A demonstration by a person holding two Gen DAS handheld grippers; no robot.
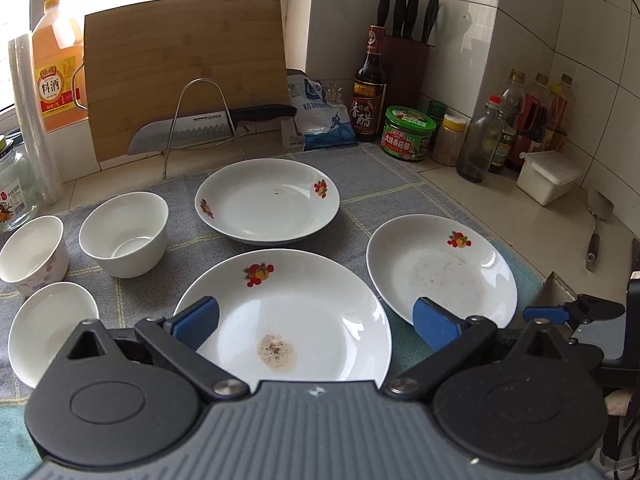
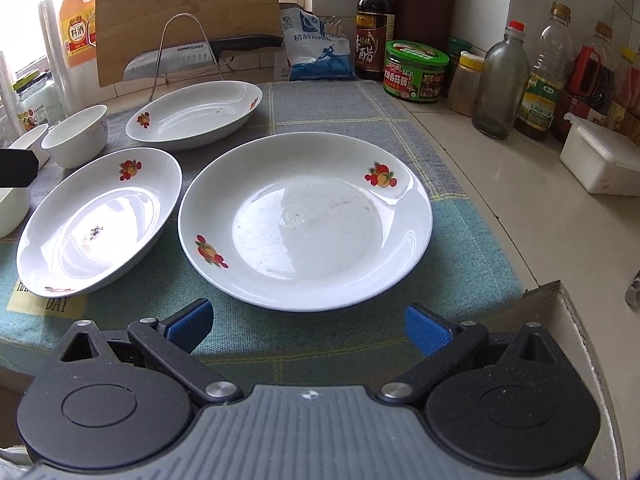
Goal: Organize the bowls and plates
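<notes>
Right wrist view: right gripper (image 2: 306, 326) spread wide before fruit-print plate (image 2: 306, 220), left gripper (image 1: 316, 322) likewise released over stained plate (image 1: 286, 316); pinch near rim squarely, lift level for stacking.

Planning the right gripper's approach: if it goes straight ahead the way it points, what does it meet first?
Most likely the near rim of the plate lying straight ahead of the open right gripper on the cloth. Only bare cloth shows between them. The gripper's height is unclear, so it might pass above the rim.
</notes>
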